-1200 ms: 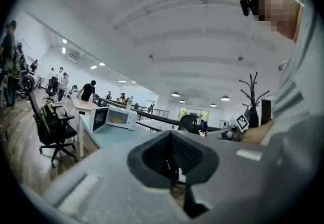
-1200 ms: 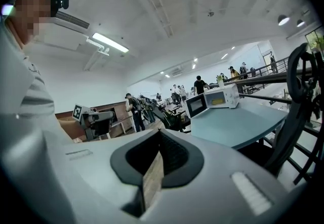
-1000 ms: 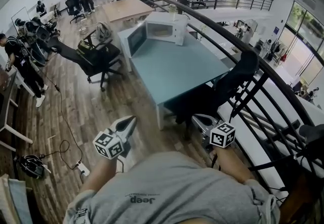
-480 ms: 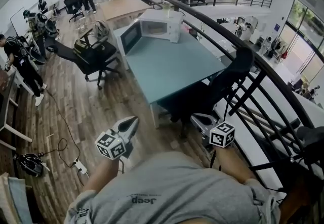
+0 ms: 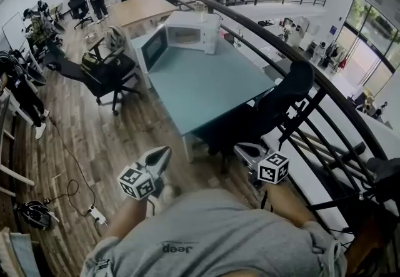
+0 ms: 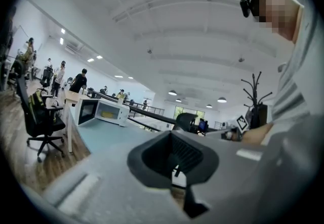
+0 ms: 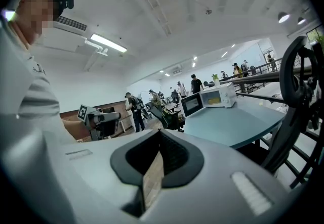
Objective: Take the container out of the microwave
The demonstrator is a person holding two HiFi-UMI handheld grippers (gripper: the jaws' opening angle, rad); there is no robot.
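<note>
A white microwave (image 5: 190, 30) stands at the far end of a pale blue-green table (image 5: 206, 85), its door (image 5: 152, 48) swung open to the left. Inside it lies a yellowish container (image 6: 107, 114), also visible as a small yellow container (image 7: 216, 100) in the right gripper view. My left gripper (image 5: 160, 158) and right gripper (image 5: 242, 151) are held close to my body, well short of the table. Both are shut with nothing in them. In their own views the left gripper (image 6: 174, 167) and right gripper (image 7: 154, 177) show closed jaws pointing towards the microwave (image 6: 105, 112).
A black metal railing (image 5: 325, 100) runs along the right side. One black office chair (image 5: 275, 107) sits at the table's near right corner, another chair (image 5: 100, 75) stands left of it. Cables and a power strip (image 5: 94, 213) lie on the wood floor. Several people stand at the back.
The table and microwave have come a little closer and shifted left in the head view. Both grippers keep the same pose near my body.
</note>
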